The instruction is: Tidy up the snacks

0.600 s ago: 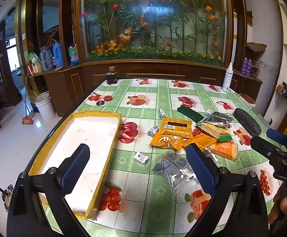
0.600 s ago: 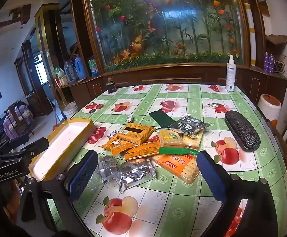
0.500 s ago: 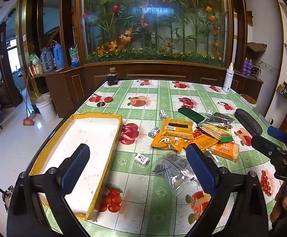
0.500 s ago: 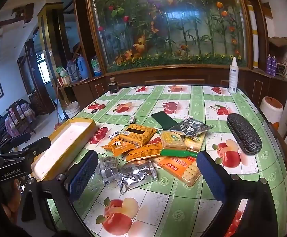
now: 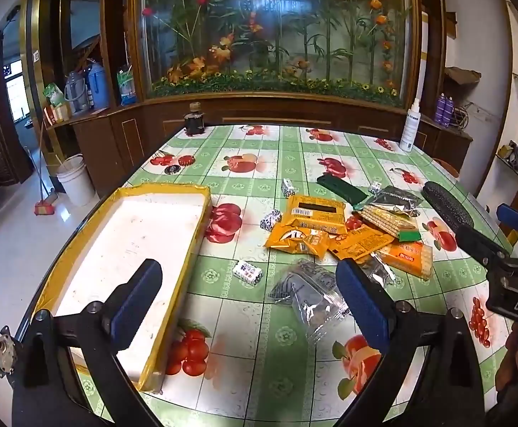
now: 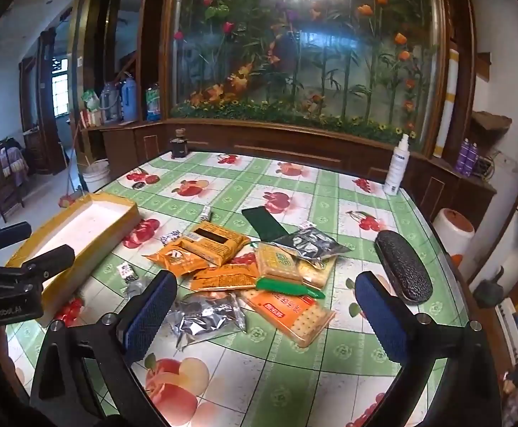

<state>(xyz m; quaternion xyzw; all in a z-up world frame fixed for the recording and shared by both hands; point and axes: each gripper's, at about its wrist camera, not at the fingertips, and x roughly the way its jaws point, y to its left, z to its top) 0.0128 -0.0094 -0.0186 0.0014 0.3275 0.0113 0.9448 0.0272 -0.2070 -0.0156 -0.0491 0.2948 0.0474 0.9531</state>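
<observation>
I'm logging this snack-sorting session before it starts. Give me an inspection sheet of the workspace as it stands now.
Surface: table under a green checked, fruit-print cloth.
Job's things: yellow-rimmed tray with a white floor, nothing seen in it; snack packets piled beside it, including an orange cracker pack, a silver foil packet and a yellow biscuit pack; small wrapped candies scattered loose.
Clutter: black glasses case, white spray bottle, dark bottle.
Grippers: left gripper and right gripper both open, holding nothing.
Cables: nothing seen on the table.
Surroundings: glass plant display, white bucket.
</observation>
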